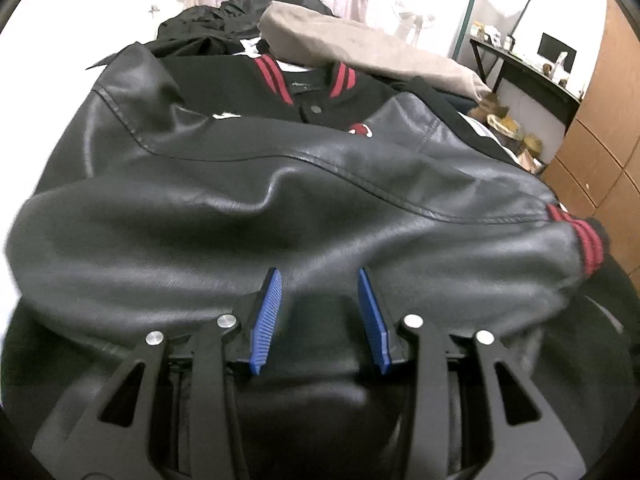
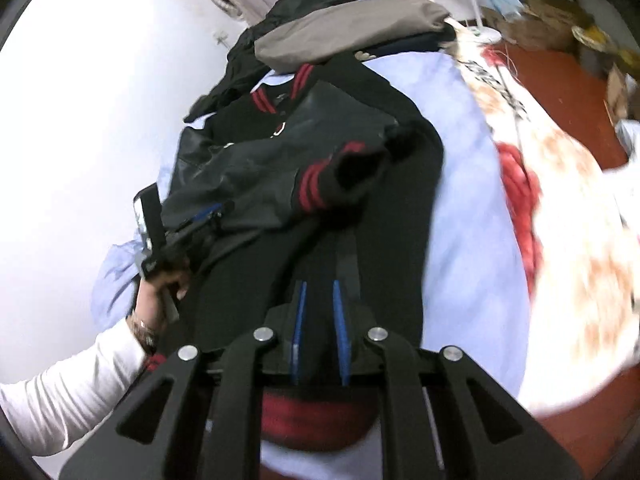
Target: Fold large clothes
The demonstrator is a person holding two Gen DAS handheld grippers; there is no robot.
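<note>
A black varsity jacket point(image 1: 240, 184) with leather sleeves and red-striped cuffs lies on the bed, both sleeves folded across its front. My left gripper point(image 1: 320, 276) is open, its blue pads point(image 1: 266, 316) resting on the lower sleeve. In the right wrist view the jacket point(image 2: 360, 208) lies lengthwise, the sleeve cuff point(image 2: 320, 184) on top. My right gripper point(image 2: 319, 286) has its pads close together over the jacket's lower body near the red hem point(image 2: 316, 420); black fabric seems to lie between them. The left gripper point(image 2: 208, 212) shows at the left, held by a hand.
A pale blue sheet point(image 2: 472, 208) covers the bed, with a floral quilt point(image 2: 568, 208) on its right. A grey-brown garment point(image 1: 360, 48) and dark clothes point(image 1: 208, 28) are piled at the far end. A desk point(image 1: 528, 68) and wooden cabinets point(image 1: 600, 128) stand right.
</note>
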